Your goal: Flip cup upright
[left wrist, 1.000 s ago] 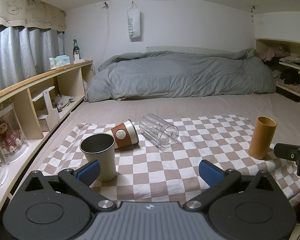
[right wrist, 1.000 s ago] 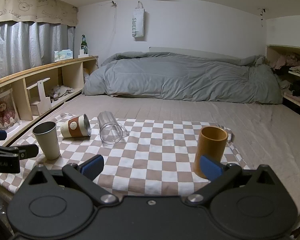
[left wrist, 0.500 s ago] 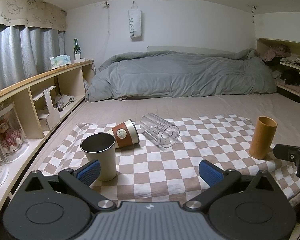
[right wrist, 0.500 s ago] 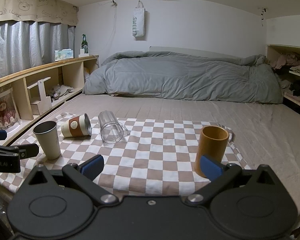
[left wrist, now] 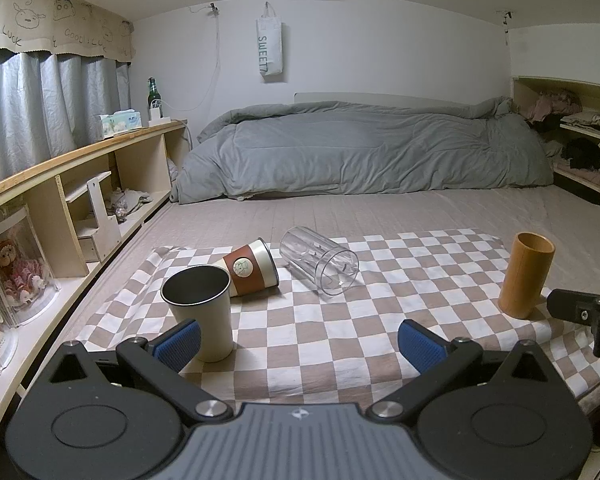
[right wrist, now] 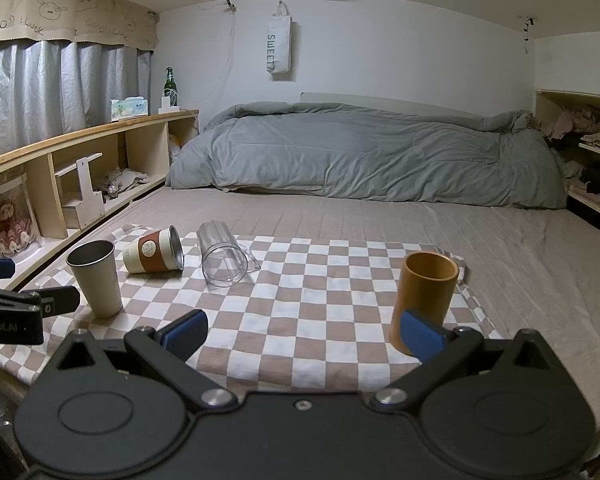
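Observation:
Two cups lie on their sides on the checkered cloth (left wrist: 300, 332): a clear plastic cup (left wrist: 320, 266) (right wrist: 223, 256) and a white cup with a brown sleeve (left wrist: 250, 268) (right wrist: 154, 250). A grey metal cup (left wrist: 200, 312) (right wrist: 96, 278) stands upright at the left. An orange cup (left wrist: 526, 274) (right wrist: 424, 300) stands upright at the right. My left gripper (left wrist: 298, 340) is open and empty, near the grey cup. My right gripper (right wrist: 302, 332) is open and empty, its right finger in front of the orange cup.
The cloth lies on a bed (left wrist: 380, 216) with a grey duvet (left wrist: 360, 152) at the back. Wooden shelves (left wrist: 80, 184) run along the left, and a shelf of clothes (left wrist: 572, 132) is at the right. Each gripper shows at the edge of the other's view.
Both grippers have drifted slightly; the cups have not moved and both grippers stay open.

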`<state>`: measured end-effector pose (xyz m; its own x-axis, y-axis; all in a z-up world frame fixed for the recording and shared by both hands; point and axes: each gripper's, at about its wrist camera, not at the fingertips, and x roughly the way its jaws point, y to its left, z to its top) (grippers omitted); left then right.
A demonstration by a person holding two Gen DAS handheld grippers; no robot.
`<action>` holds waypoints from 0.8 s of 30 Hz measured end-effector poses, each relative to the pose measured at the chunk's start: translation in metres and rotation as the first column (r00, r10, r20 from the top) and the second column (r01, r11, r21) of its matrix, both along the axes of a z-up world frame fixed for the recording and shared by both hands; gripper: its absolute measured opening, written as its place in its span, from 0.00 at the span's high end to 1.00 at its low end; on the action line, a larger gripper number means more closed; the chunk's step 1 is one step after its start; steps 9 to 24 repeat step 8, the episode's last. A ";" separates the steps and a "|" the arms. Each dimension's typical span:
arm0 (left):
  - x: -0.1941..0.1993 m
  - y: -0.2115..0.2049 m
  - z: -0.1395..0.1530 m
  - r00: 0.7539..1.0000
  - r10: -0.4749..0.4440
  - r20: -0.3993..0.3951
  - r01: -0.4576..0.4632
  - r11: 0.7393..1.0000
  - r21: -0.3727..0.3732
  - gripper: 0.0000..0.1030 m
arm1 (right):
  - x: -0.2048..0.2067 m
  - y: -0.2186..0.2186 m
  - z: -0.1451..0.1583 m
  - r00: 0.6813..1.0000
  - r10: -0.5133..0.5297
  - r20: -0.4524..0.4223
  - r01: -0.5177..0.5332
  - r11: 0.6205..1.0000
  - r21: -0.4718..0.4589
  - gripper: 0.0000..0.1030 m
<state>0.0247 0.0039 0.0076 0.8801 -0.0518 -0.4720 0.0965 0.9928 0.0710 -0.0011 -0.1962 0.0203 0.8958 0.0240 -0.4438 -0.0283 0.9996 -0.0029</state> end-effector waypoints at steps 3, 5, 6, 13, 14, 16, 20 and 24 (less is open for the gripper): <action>0.000 0.000 0.000 1.000 0.001 0.000 -0.001 1.000 0.000 0.00 | 0.000 0.000 0.000 1.000 0.000 0.000 0.000 1.000 0.000 0.00; 0.000 0.000 0.000 1.000 0.001 0.000 -0.001 1.000 0.000 0.00 | 0.000 0.000 0.000 1.000 0.000 0.000 0.000 1.000 0.000 0.00; 0.000 0.000 0.000 1.000 0.000 0.000 0.000 1.000 0.000 0.00 | 0.000 0.000 0.000 1.000 0.000 0.000 0.000 1.000 0.000 0.00; 0.000 0.000 0.000 1.000 -0.003 -0.001 0.003 1.000 0.000 0.00 | 0.000 0.000 0.000 1.000 -0.001 0.000 0.001 1.000 0.000 0.00; 0.000 0.000 0.000 1.000 -0.003 -0.001 0.003 1.000 0.000 0.00 | 0.000 0.000 0.000 1.000 -0.001 0.000 0.001 1.000 0.000 0.00; 0.000 0.000 0.000 1.000 -0.003 -0.001 0.003 1.000 0.000 0.00 | 0.000 0.000 0.000 1.000 -0.001 0.000 0.001 1.000 0.000 0.00; 0.000 0.000 0.000 1.000 -0.003 -0.001 0.003 1.000 0.000 0.00 | 0.000 0.000 0.000 1.000 -0.001 0.000 0.001 1.000 0.000 0.00; 0.000 0.000 0.000 1.000 -0.003 -0.001 0.003 1.000 0.000 0.00 | 0.000 0.000 0.000 1.000 -0.001 0.000 0.001 1.000 0.000 0.00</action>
